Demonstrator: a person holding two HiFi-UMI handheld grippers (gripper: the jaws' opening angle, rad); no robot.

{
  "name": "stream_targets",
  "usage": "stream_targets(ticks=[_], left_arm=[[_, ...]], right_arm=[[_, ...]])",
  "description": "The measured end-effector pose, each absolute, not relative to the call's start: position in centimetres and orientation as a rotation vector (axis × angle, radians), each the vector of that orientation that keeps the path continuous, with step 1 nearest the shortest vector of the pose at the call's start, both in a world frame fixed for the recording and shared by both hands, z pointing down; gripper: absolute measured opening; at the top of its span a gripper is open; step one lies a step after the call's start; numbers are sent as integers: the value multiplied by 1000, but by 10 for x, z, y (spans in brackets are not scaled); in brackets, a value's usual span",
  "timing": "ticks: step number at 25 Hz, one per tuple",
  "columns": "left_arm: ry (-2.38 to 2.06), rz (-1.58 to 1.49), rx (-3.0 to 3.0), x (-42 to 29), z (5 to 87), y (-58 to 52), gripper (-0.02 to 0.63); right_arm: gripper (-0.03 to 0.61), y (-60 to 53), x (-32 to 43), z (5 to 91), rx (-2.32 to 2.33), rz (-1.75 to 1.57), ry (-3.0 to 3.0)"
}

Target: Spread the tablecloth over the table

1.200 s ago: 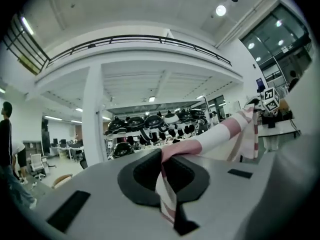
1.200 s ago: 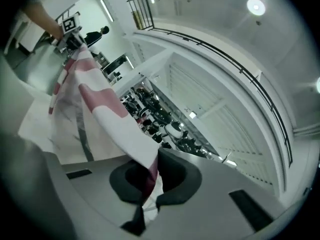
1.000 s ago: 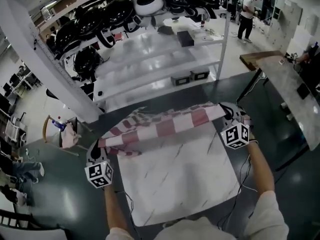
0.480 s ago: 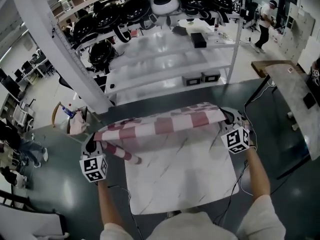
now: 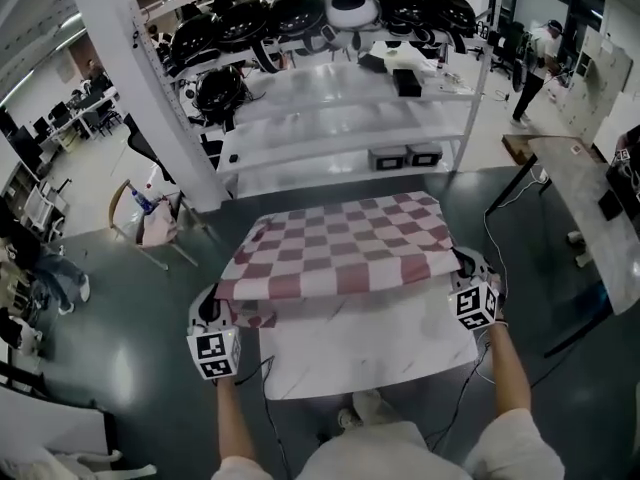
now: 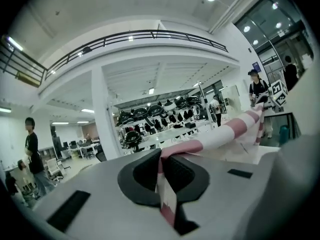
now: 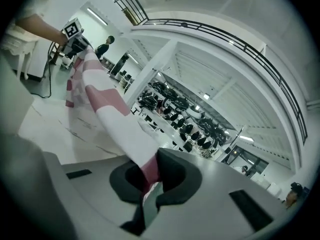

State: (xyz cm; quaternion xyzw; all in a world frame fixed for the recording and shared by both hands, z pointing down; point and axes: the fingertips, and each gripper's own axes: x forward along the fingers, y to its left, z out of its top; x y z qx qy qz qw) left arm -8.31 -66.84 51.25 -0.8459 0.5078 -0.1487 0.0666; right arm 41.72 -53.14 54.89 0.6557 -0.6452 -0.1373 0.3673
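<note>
Two corners of the red-and-white checked tablecloth [image 5: 345, 248] are pinched, one in each claw. Your left claw [image 5: 212, 303] is clenched on the near-left corner, with a strip of cloth trailing out between its jaws, and your right claw [image 5: 466, 268] is clamped on the near-right corner the same way. The cloth covers the far part of the white marbled desk [image 5: 370, 353], and its near hem runs taut between your hands, so a bare band of desk shows on your side. You look to be mid-spread: the next move calls for drawing both corners evenly toward you, lowering the hem past the near edge, then letting go. Around you are a glossy dark floor [image 5: 130, 368], a white shelving rack [image 5: 330, 98] loaded with dark rounded gear beyond the desk, and a second desk [image 5: 590, 208] to the right.
</note>
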Motion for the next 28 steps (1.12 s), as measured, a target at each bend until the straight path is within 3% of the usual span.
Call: stream_targets(ticks=[9,28], left_arm=[[1534,-544,-2599,-129,573,-550,29],[1654,-783,-2561,-162,603,-426,31]], right_arm=[[18,-421,375,601,1654,-259,-1625],[18,-316,347,622,1559,-157,-1693]])
